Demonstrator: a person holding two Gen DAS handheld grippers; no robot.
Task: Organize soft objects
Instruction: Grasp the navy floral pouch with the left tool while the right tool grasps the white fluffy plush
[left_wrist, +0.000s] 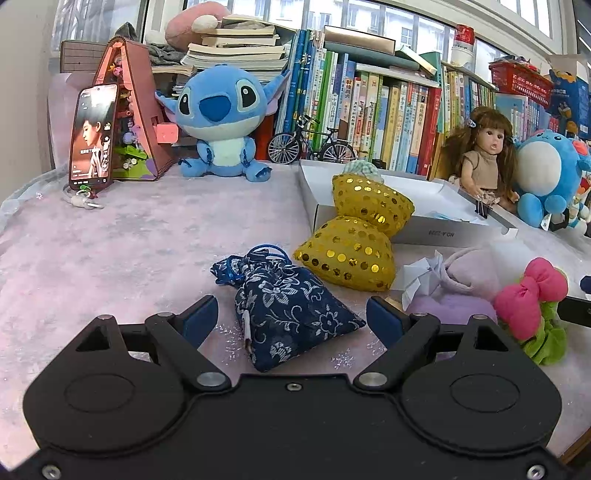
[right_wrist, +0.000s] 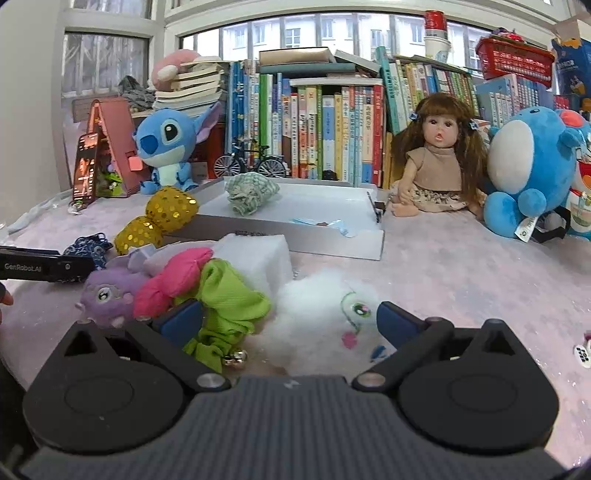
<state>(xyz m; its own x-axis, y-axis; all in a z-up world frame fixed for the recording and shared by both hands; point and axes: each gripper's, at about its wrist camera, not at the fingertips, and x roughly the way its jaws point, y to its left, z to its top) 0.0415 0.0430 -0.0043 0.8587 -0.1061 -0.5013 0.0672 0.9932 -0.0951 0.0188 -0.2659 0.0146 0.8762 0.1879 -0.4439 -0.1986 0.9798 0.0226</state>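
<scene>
The left tool (left_wrist: 291, 317) is spread wide with the dark blue floral drawstring pouch (left_wrist: 284, 306) lying between its fingers on the pink fuzzy desk (left_wrist: 110, 258), nothing gripped yet. Closing across the pouch's plump middle rather than its cord end would likely hold best, since loose cloth slips. The right tool (right_wrist: 290, 321) is likewise released, straddling the lime-green fabric scrunchie with a pink bow (right_wrist: 218, 295) and the white fluffy plush (right_wrist: 325, 314). Just beyond lies the yellow sequined cushion (left_wrist: 354, 236), leaning on the shallow white cardboard tray (left_wrist: 443, 229), the probable destination, which already holds a green checked cloth bundle (right_wrist: 251, 192).
</scene>
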